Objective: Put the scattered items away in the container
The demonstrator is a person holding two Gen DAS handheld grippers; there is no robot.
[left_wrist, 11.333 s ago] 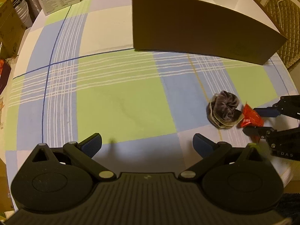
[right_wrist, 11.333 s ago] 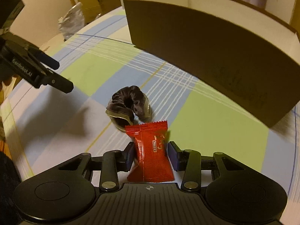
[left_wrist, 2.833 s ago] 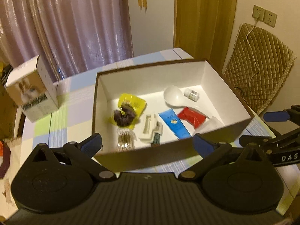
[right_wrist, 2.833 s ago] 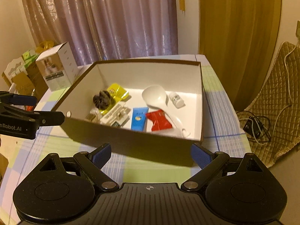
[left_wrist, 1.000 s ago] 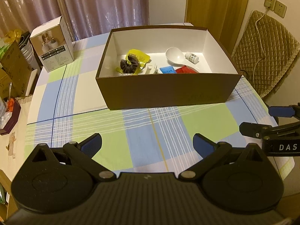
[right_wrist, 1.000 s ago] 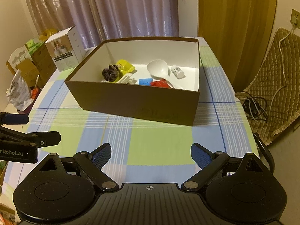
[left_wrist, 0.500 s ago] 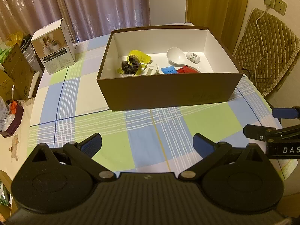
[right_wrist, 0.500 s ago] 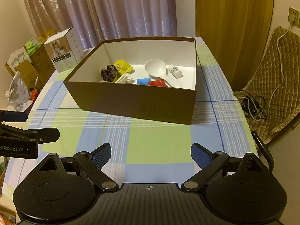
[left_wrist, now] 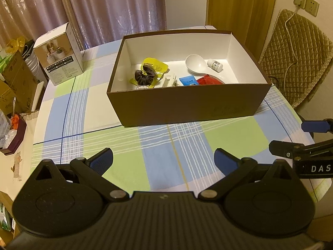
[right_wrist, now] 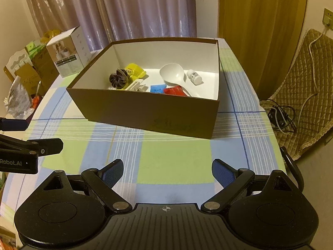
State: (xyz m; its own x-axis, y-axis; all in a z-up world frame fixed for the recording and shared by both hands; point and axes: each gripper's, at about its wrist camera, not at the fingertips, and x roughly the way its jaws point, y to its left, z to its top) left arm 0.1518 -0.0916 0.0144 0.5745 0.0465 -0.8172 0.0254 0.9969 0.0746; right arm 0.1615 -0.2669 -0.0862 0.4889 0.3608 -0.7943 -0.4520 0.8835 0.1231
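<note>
The left gripper (left_wrist: 163, 159) and right gripper (right_wrist: 167, 171) both hang with jaws spread wide and empty above the checked tablecloth (left_wrist: 164, 145). Well ahead of both sits the brown box (right_wrist: 145, 110), holding a dark scrunchie (left_wrist: 145, 77), white spoon (right_wrist: 173, 75), red packet (right_wrist: 174, 90) and small bottle (left_wrist: 215, 65).

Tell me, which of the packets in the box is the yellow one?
The yellow packet lies toward the left of the brown box, right behind the dark hair scrunchie. The blue packet and red packet sit near the front wall.
</note>
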